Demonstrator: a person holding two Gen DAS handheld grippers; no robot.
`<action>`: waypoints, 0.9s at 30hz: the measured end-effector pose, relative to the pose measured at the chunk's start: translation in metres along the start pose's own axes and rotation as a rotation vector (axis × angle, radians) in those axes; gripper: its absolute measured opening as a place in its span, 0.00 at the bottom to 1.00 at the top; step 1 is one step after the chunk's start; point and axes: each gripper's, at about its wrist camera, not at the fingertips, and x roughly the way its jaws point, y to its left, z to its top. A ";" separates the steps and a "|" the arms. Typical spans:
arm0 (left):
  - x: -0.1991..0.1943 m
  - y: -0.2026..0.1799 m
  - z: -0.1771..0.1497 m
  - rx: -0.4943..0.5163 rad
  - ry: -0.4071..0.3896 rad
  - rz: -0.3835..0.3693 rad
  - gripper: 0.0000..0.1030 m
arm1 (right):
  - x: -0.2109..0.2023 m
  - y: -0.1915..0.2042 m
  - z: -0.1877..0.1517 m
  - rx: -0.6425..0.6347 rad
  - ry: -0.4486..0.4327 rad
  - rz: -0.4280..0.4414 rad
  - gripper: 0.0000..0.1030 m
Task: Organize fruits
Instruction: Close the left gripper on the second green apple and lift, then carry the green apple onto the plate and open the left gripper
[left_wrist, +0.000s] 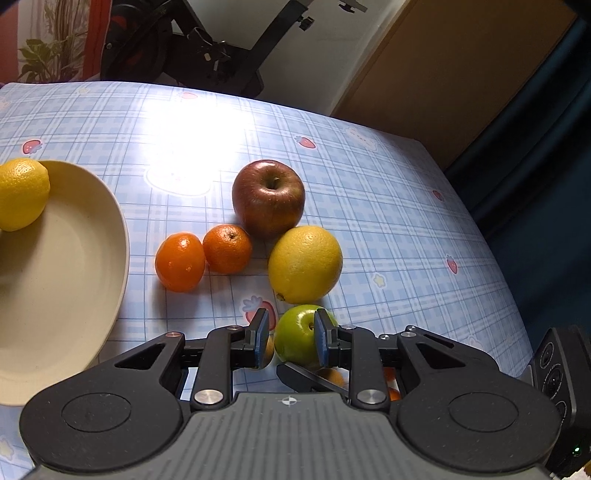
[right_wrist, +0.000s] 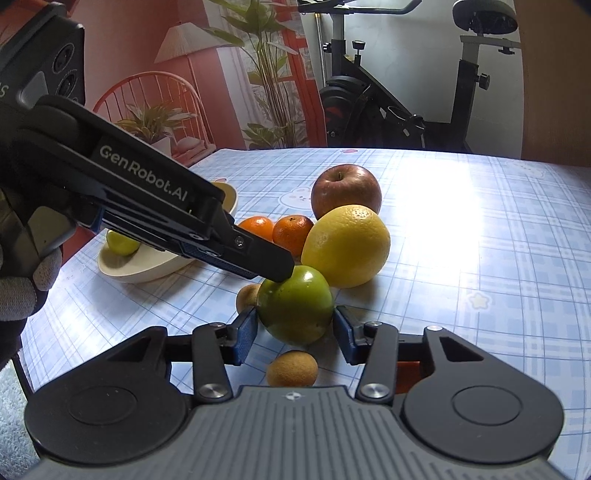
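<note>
The green apple (right_wrist: 295, 304) is sitting on the blue checked tablecloth (right_wrist: 480, 240) between the spread right gripper (right_wrist: 295, 328), its pads apparently just clear. The left gripper (right_wrist: 280, 267), jaws nearly together and empty, is touching the apple's top. Only the right wrist view is showing a gloved hand (right_wrist: 22, 288), two small brown fruits (right_wrist: 291, 369) and an exercise bike (right_wrist: 388, 92).

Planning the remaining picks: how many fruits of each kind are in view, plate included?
Red apple: 1
Tangerines: 2
Lemons: 2
Green apple: 1
Small brown fruits: 2
Total: 8
A half-hidden orange shape is uncounted.
</note>
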 end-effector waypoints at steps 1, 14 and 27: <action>-0.001 0.000 0.000 0.002 0.001 -0.010 0.25 | -0.001 0.000 0.000 0.003 -0.003 0.003 0.46; -0.050 0.030 0.009 -0.027 -0.087 -0.030 0.25 | 0.007 0.032 0.038 -0.102 -0.023 0.048 0.46; -0.093 0.111 0.040 -0.111 -0.125 0.048 0.25 | 0.088 0.107 0.087 -0.262 0.016 0.108 0.46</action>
